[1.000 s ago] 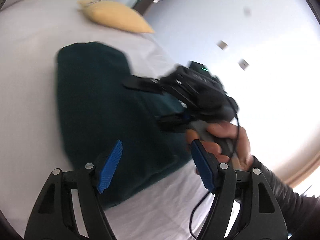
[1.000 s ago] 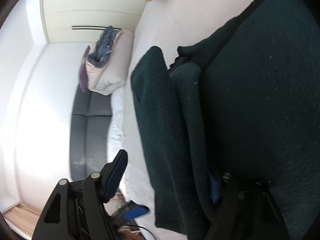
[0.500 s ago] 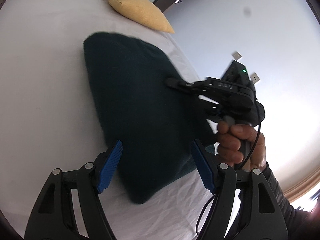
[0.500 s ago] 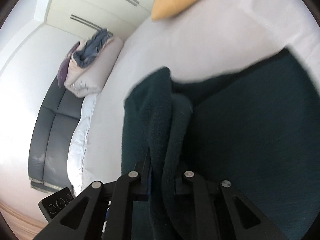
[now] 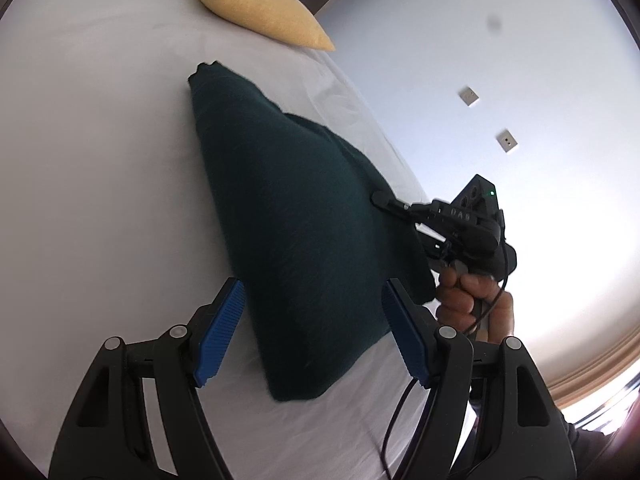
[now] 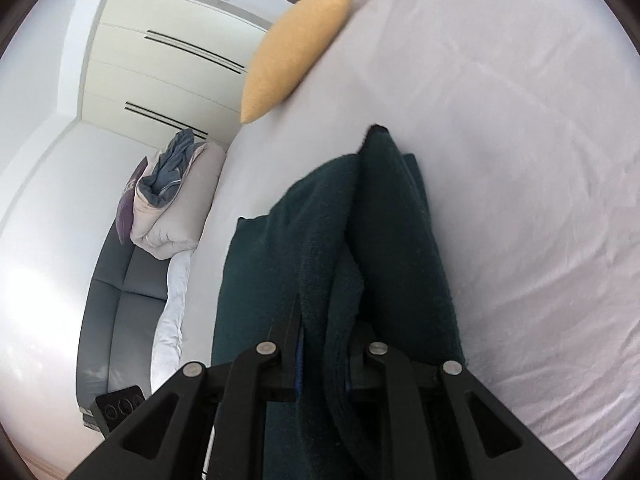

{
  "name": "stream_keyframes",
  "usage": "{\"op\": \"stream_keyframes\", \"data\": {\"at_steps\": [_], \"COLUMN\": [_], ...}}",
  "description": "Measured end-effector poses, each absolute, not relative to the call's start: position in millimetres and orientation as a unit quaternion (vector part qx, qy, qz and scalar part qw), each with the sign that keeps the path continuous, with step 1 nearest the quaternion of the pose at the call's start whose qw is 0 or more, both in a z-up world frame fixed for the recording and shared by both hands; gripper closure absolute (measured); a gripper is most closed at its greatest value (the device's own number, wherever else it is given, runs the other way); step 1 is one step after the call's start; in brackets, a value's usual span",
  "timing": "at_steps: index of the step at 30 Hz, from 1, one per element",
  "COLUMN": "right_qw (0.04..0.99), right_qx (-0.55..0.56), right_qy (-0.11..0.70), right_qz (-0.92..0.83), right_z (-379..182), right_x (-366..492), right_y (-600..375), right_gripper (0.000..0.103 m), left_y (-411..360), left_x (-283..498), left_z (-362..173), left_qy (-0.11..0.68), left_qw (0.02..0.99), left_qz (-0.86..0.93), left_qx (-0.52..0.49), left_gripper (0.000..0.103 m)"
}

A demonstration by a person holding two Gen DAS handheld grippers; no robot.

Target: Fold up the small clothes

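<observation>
A dark green garment (image 5: 296,216) lies folded on the white bed (image 5: 88,160). My left gripper (image 5: 312,332) is open, its blue pads either side of the garment's near end, held above it. My right gripper (image 6: 324,364) is shut on a thick fold of the dark green garment (image 6: 380,240) at its edge; in the left wrist view the right gripper (image 5: 394,206) shows at the garment's right side, held by a hand.
A yellow pillow (image 5: 260,12) lies at the far end of the bed, also in the right wrist view (image 6: 296,48). A grey sofa (image 6: 120,312) with a bundle of bedding (image 6: 172,204) stands beside the bed. White wardrobe doors (image 6: 168,68) are behind it.
My right gripper closed on the garment's edge fold and has drawn it along. The garment now lies narrower. My left gripper stayed open and pulled back a little.
</observation>
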State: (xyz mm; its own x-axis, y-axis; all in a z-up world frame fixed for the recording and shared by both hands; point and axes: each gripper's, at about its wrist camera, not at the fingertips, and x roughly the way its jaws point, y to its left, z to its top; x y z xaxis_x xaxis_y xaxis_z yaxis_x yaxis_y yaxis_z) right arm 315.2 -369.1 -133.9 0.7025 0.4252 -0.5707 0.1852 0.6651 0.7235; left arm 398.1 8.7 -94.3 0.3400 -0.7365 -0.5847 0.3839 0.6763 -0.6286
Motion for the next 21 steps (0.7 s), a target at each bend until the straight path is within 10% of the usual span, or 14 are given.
{"op": "stream_keyframes", "data": {"at_steps": [21], "right_qw": [0.815], "right_qx": [0.377], "right_qy": [0.437], "right_qz": [0.045], "right_z": [-135], "right_x": [325], "right_y": [-372], "right_gripper": [0.080], "left_y": [-2], "left_x": [420], "left_z": [-129], "left_qy": [0.485], "left_qw": [0.785], "left_qz": [-0.340], "left_qx": [-0.184], "left_gripper": [0.033]}}
